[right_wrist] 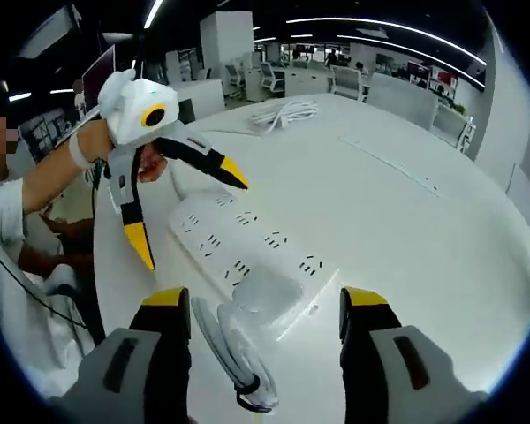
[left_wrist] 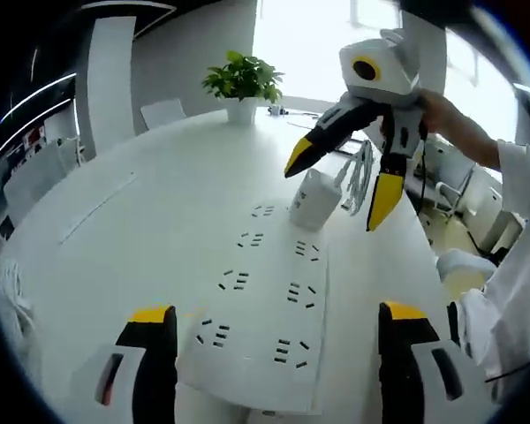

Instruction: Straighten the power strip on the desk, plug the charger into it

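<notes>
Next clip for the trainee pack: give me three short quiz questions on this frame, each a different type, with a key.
1. True or false: the white block charger stands on the long white power strip.
2. Multiple choice: what stands at the far end of the white desk in the left gripper view? A) a monitor B) a green plant in a white pot C) a stack of books
3. Fill in: both the left gripper and the right gripper have their jaws ____.

Key: 1 true; 2 B; 3 open
</notes>
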